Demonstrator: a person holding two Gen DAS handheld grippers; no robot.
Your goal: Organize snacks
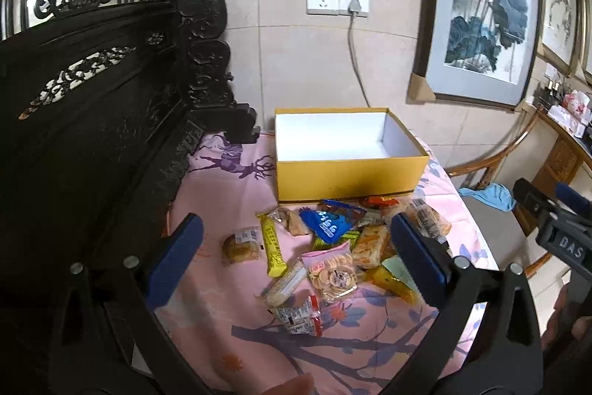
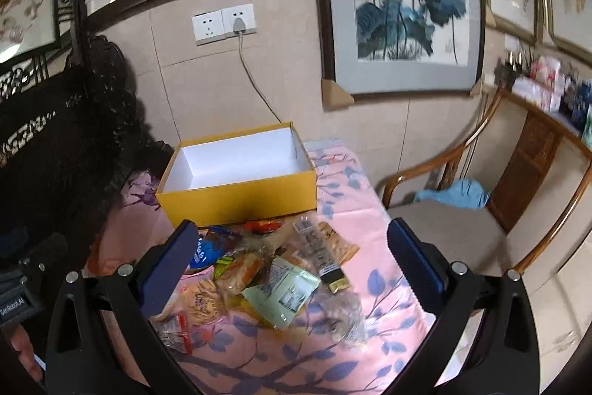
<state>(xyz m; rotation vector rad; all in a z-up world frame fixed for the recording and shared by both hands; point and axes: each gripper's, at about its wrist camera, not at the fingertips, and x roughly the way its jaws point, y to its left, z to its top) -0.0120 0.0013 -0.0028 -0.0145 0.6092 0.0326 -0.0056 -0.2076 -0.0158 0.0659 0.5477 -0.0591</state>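
- Left gripper (image 1: 296,247): nearest the lens; blue fingers (image 1: 174,258) spread wide, nothing between them, hovering over the snack pile.
- Right gripper (image 2: 292,258): fingers (image 2: 414,258) likewise wide apart and empty, above the right part of the pile.
- Cloth (image 1: 229,328): pink, with a purple branch print; covers the table and bears everything below.
- Snacks (image 1: 333,247): loose heap of wrapped packets on the cloth, just in front of the box, none inside it.
- Yellow bar (image 1: 272,247): lies at the left of the heap, lengthwise toward the camera.
- Cake (image 1: 240,243): small wrapped piece, a little apart at the far left.
- Blue packet (image 1: 327,224): near the box front, lying over other packets.
- Cracker bag (image 1: 333,273): pink-edged, round crackers showing, at the near middle.
- Green packet (image 2: 285,291): pale, flat, near the middle between the right fingers.
- Box (image 1: 351,178): yellow walls, white inside, open and empty, behind the heap near the wall.
- Chair (image 2: 444,221): beside the table on the right, blue rag on the seat.
- Step, as judged: sorting not yet begun; approach to a first pick.
- Next move, as judged: lower one gripper over a single packet at the heap's edge, close on it, carry it over the box wall.
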